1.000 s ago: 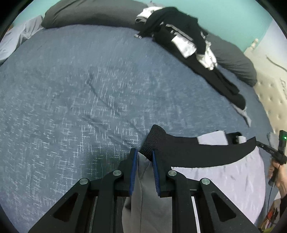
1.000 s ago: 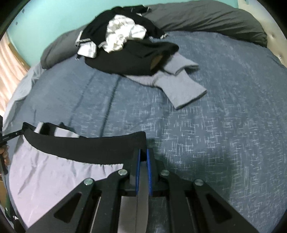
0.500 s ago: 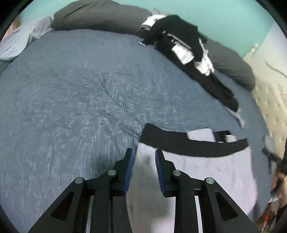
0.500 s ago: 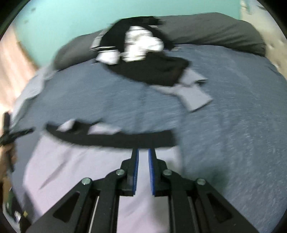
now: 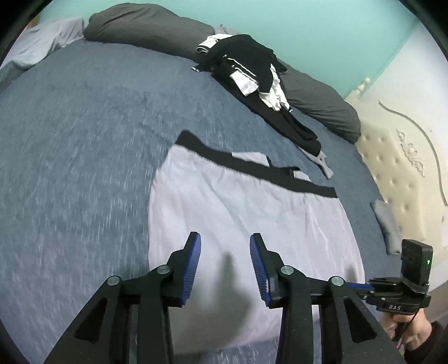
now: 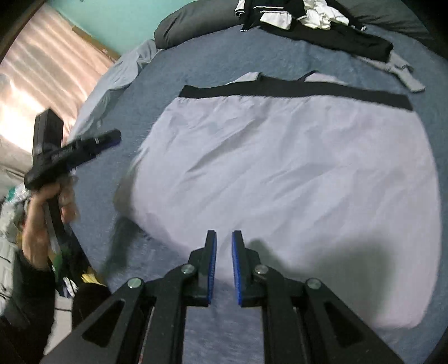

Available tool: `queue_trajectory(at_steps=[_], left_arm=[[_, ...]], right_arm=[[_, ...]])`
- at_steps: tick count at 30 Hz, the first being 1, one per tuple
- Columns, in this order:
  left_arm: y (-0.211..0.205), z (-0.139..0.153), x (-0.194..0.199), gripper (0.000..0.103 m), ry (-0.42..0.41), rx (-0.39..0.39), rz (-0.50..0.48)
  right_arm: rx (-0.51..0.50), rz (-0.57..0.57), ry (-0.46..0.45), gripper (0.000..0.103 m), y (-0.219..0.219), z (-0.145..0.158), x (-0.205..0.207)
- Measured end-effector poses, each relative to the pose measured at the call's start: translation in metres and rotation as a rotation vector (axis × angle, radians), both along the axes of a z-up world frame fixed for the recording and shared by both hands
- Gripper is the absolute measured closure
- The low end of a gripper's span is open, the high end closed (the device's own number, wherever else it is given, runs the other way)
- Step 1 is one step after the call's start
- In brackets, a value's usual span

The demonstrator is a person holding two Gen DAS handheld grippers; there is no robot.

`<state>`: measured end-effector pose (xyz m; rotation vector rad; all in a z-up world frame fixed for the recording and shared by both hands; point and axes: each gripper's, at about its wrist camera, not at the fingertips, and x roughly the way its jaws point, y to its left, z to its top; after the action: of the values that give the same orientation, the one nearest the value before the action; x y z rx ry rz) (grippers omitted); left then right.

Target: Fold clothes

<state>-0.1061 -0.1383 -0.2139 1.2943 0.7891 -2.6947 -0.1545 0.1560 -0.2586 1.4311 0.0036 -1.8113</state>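
A light grey garment [image 5: 246, 212] with a black waistband [image 5: 252, 165] lies spread flat on the blue bed; it also shows in the right wrist view [image 6: 294, 168], waistband [image 6: 294, 91] on the far side. My left gripper [image 5: 225, 238] is open and empty, hovering over the garment's near edge. My right gripper [image 6: 224, 235] is open by a narrow gap and empty, above the near hem. The right gripper's body shows at the lower right of the left view [image 5: 403, 291]; the left one shows at the left of the right view [image 6: 70, 151].
A pile of black, white and grey clothes [image 5: 252, 72] lies at the far side of the blue bed [image 5: 70, 168], also in the right view [image 6: 322, 25]. Dark grey pillows [image 5: 145, 25] line the back. A cream tufted headboard [image 5: 400, 168] stands right. A window curtain [image 6: 36, 84] is left.
Both grippers let go of the waistband corners and pulled back toward the near edge. The garment now lies spread flat on the bed. The left jaws opened wide.
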Motion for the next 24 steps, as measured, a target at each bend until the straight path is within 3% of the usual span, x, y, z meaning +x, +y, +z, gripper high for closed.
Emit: queue_trajectory(at_steps=[6, 9, 14, 20, 24], left_arm=[[0.021, -0.015, 0.029, 0.052, -0.004, -0.062, 0.003], [0.026, -0.025, 0.039, 0.052, -0.008, -0.087, 0.011], [0.022, -0.044, 0.047, 0.052, -0.008, -0.064, 0.035], [0.025, -0.049, 0.049, 0.052, 0.007, -0.094, 0.018], [0.021, -0.044, 0.048, 0.052, 0.024, -0.107, 0.024]], right_arm=[[0.082, -0.016, 0.03, 0.093, -0.026, -0.018, 0.011], [0.113, -0.04, 0.017, 0.093, -0.032, -0.03, 0.007], [0.176, -0.047, 0.008, 0.093, -0.042, -0.05, 0.003], [0.268, -0.038, 0.018, 0.093, -0.057, -0.074, 0.0], [0.246, -0.062, 0.024, 0.093, -0.057, -0.058, -0.003]])
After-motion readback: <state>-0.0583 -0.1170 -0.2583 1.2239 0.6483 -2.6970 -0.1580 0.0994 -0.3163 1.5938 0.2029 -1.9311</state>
